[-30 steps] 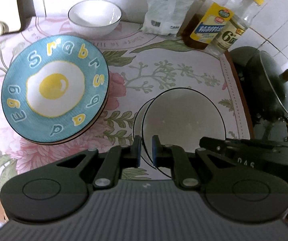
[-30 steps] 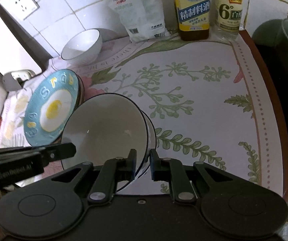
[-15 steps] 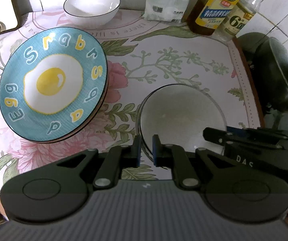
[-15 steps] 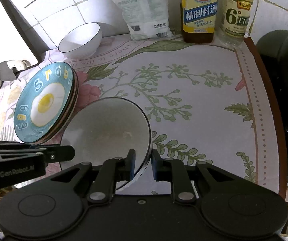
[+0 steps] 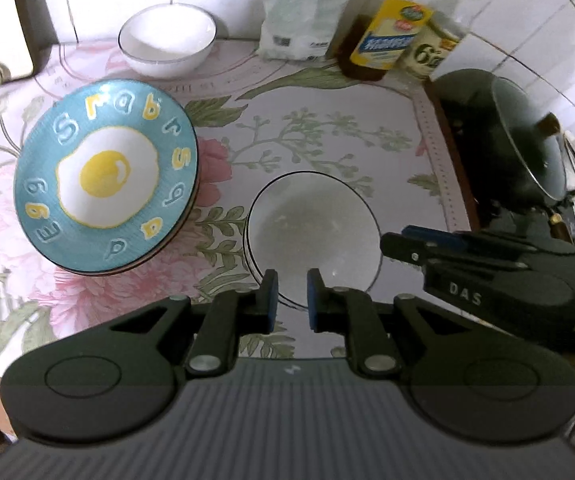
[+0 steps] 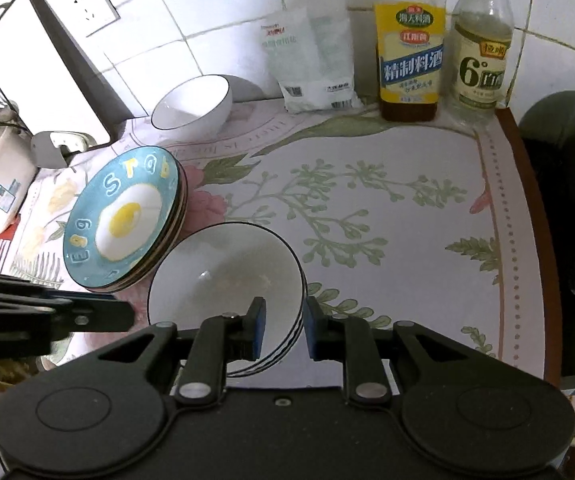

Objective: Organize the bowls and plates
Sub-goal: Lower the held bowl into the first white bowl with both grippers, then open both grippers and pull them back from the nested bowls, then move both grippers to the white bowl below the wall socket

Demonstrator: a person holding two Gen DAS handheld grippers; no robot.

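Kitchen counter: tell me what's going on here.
A person is tidying dishes with a handheld gripper in each hand. The left gripper and right gripper sit on opposite sides of a nested stack of white bowls. Each one's jaws are slightly apart, astride the rim but not pinching it. The egg-pattern plates are stacked beside it. One lone white bowl stands near the wall, not yet stacked.
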